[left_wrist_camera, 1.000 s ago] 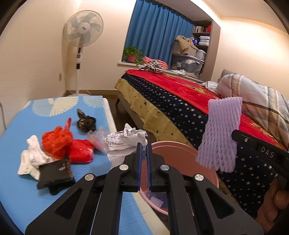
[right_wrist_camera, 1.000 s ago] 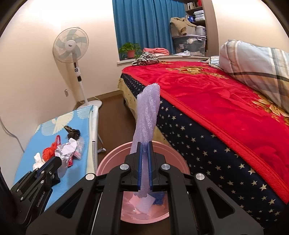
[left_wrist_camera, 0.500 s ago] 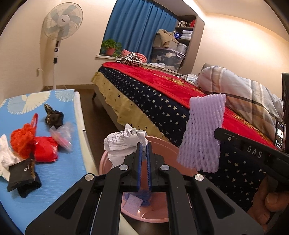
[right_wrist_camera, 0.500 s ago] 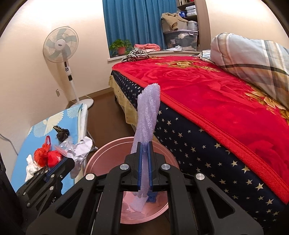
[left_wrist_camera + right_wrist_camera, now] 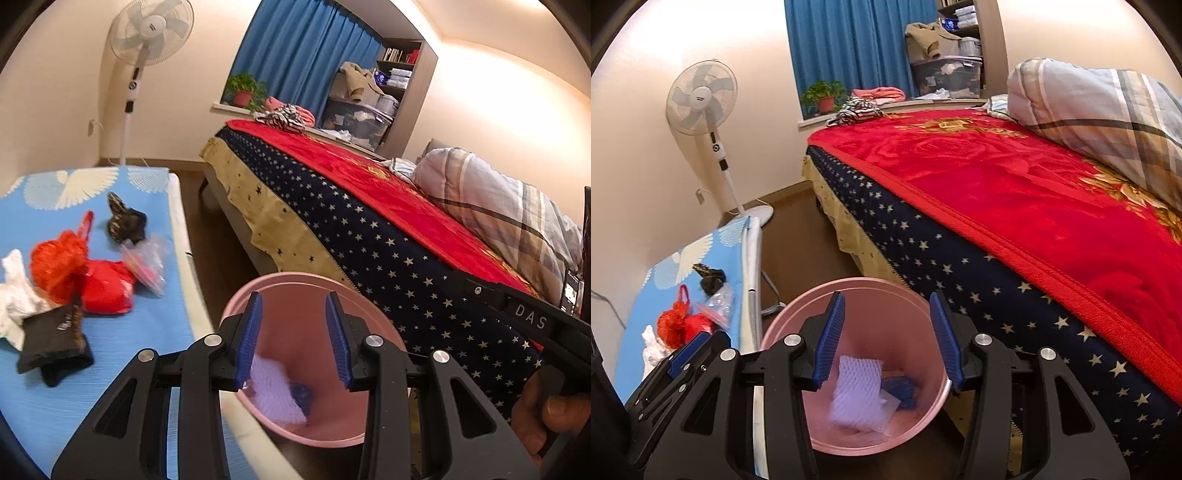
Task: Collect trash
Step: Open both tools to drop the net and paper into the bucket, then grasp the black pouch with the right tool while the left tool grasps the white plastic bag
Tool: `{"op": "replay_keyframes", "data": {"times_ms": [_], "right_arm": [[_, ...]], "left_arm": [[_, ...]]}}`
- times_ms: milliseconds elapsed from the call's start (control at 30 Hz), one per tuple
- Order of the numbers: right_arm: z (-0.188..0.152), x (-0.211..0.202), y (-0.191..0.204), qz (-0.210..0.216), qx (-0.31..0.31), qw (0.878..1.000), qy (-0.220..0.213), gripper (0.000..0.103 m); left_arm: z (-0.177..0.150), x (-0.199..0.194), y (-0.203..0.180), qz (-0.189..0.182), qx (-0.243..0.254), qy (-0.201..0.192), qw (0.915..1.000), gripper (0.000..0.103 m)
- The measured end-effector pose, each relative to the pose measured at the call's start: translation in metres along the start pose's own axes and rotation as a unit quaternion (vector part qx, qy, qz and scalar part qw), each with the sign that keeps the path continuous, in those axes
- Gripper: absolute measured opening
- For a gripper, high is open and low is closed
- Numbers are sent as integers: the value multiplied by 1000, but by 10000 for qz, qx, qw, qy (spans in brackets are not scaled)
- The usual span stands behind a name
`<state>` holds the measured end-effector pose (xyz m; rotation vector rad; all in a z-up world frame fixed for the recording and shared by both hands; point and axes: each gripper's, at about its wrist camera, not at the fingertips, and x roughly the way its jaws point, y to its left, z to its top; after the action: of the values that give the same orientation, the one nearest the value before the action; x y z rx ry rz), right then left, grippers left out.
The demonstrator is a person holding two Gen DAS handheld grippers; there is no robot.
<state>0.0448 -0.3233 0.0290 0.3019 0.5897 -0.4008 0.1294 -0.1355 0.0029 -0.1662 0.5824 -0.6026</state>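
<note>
A pink bin (image 5: pixel 306 295) (image 5: pixel 849 290) stands on the floor between the blue board and the bed. A purple foam net (image 5: pixel 275 395) (image 5: pixel 858 387) lies inside it with a blue scrap (image 5: pixel 903 391). My left gripper (image 5: pixel 293 343) is open and empty above the bin. My right gripper (image 5: pixel 886 338) is open and empty above the bin too. On the blue board (image 5: pixel 110 369) lie a red mesh bag (image 5: pixel 55 264), red wrapper (image 5: pixel 107 286), clear bag (image 5: pixel 147 258), black pouch (image 5: pixel 53 341), dark wrapper (image 5: pixel 125 223) and white tissue (image 5: pixel 14 291).
A bed with a red blanket (image 5: pixel 1015 192) and starred side (image 5: pixel 388 266) runs along the right. A standing fan (image 5: pixel 147 44) is by the far wall. The board's white edge (image 5: pixel 192 288) borders the bin. Brown floor (image 5: pixel 798 240) lies between board and bed.
Both grippers have opened. The crumpled paper has left the left gripper and the purple foam net has left the right gripper; the net now lies in the bin.
</note>
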Motion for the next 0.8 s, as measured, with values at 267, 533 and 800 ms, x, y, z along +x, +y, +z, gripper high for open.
{"op": "replay_keyframes", "data": {"times_ms": [267, 533, 800], "right_arm": [[-3, -9, 30, 465, -147, 9988, -81, 39], [-14, -8, 77, 1108, -414, 9930, 16, 29], [-30, 3, 129, 1765, -702, 9815, 242, 22]], "left_arm": [[5, -34, 28, 653, -170, -332, 9972, 35], [2, -67, 82, 1578, -638, -565, 9838, 35], [-7, -99, 126, 2390, -940, -700, 9639, 35]]}}
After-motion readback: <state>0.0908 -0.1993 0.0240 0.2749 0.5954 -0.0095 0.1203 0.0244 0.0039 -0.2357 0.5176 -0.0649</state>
